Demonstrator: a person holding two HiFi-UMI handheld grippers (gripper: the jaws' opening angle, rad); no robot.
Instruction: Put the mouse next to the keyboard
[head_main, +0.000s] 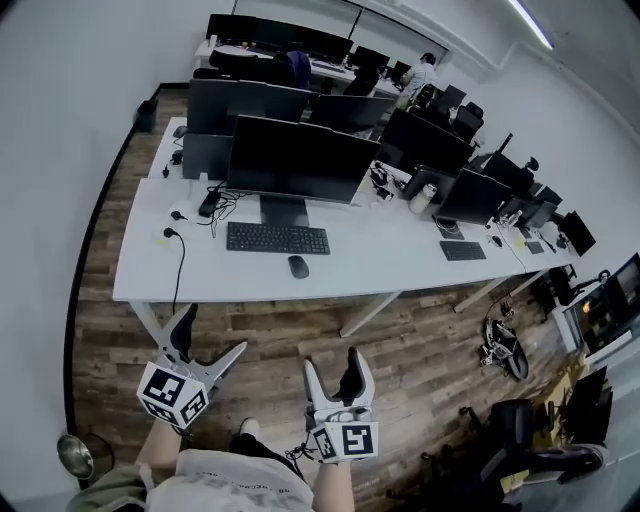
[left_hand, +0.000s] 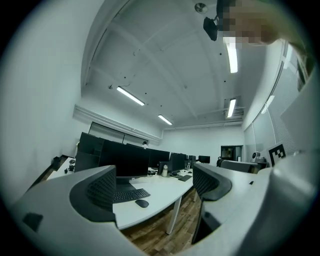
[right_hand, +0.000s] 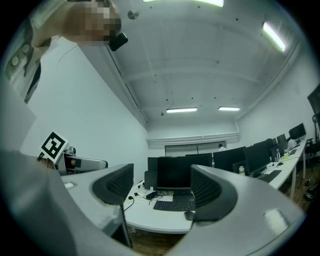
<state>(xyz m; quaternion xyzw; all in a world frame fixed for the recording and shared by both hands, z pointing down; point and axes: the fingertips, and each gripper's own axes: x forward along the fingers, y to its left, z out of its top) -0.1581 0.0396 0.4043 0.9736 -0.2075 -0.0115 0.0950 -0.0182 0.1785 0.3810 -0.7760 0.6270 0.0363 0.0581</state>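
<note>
A black mouse (head_main: 298, 266) lies on the white desk (head_main: 220, 275), just in front of the right end of the black keyboard (head_main: 277, 238). In the left gripper view the mouse (left_hand: 142, 203) and keyboard (left_hand: 128, 195) show between the jaws, far off. The right gripper view shows the keyboard (right_hand: 174, 205) and part of the mouse (right_hand: 188, 215) by the right jaw. My left gripper (head_main: 212, 341) and right gripper (head_main: 338, 367) are both open and empty, held over the wooden floor short of the desk.
A large black monitor (head_main: 300, 160) stands behind the keyboard. A power plug and cable (head_main: 171, 234) lie on the desk's left part. More desks, monitors and office chairs (head_main: 520, 440) fill the right and back. A person sits at the far desks (head_main: 421, 74).
</note>
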